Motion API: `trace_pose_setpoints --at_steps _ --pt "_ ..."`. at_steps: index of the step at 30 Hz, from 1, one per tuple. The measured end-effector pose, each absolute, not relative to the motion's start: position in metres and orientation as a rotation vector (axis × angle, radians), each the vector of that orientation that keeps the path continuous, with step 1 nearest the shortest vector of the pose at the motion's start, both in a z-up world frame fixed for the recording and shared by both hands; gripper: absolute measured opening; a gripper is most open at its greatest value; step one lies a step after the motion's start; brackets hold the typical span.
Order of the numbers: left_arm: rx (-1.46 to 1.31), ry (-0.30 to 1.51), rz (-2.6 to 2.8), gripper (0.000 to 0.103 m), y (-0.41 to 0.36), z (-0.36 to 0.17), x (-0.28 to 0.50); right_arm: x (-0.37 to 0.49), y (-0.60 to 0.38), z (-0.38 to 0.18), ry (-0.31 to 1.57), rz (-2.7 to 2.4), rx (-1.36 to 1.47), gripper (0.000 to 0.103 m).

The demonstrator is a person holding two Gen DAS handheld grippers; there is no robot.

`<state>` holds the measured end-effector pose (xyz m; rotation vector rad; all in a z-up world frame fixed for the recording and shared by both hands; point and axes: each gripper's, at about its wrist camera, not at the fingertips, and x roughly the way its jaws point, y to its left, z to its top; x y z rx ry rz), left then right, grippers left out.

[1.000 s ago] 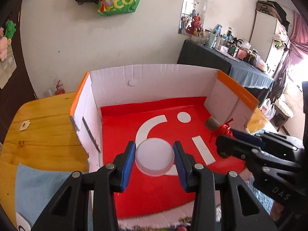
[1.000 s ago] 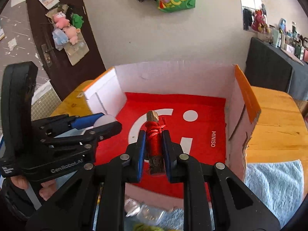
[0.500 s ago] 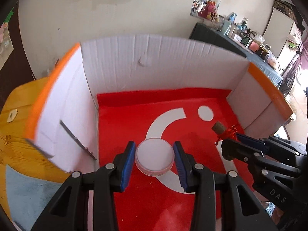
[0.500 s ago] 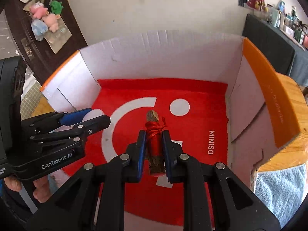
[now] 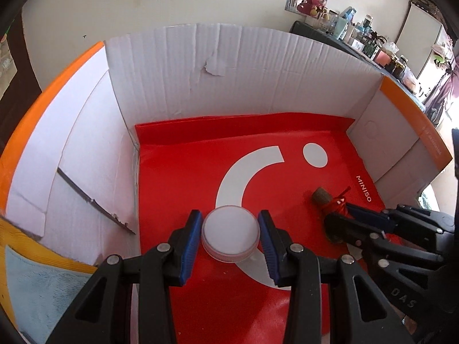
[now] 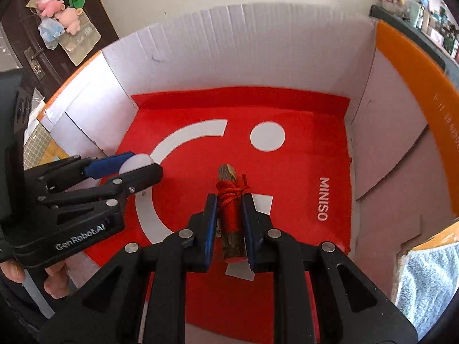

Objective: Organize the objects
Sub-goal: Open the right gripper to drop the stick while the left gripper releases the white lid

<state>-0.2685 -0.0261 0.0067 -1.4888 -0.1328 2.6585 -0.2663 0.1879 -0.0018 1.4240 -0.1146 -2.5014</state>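
Both grippers reach down into a white cardboard box (image 5: 243, 68) lined with a red MINISO bag (image 5: 200, 172). My left gripper (image 5: 229, 230) is shut on a round white lid (image 5: 229, 233), held just above the red floor at the box's left half. From the right wrist view the lid (image 6: 137, 162) peeks out between the left gripper's fingers (image 6: 109, 164). My right gripper (image 6: 228, 215) is shut on a short wooden stick wrapped in red cord (image 6: 229, 200), low over the floor. The stick (image 5: 322, 197) also shows at the right in the left wrist view.
The box (image 6: 258, 46) has orange-edged side flaps (image 6: 413, 91) and a torn slit in its left wall (image 5: 91, 203). Light blue towels (image 6: 427, 283) lie on the wooden table outside. A dark cluttered table (image 5: 358, 46) stands behind. A hand (image 6: 54, 283) holds the left gripper.
Both grippers have come forward and down into the box, each keeping its object. The box walls now fill the views, and the floor looks closer.
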Motion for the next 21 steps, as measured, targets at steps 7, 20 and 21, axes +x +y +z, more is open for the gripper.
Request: trace_pose_setpoints --at_steps 7,20,21 --pt "-1.489 -0.138 2.657 0.043 -0.025 0.007 -0.269 -0.264 0.188 0.001 -0.119 -2.509 1.425 0.017" --pt "-1.442 -0.083 2.693 0.056 -0.019 0.015 -0.266 -0.257 0.184 0.013 -0.051 -2.550 1.374 0.063" --pt "-1.436 -0.075 2.704 0.058 -0.019 0.017 -0.265 -0.256 0.185 0.012 -0.052 -2.550 1.373 0.063"
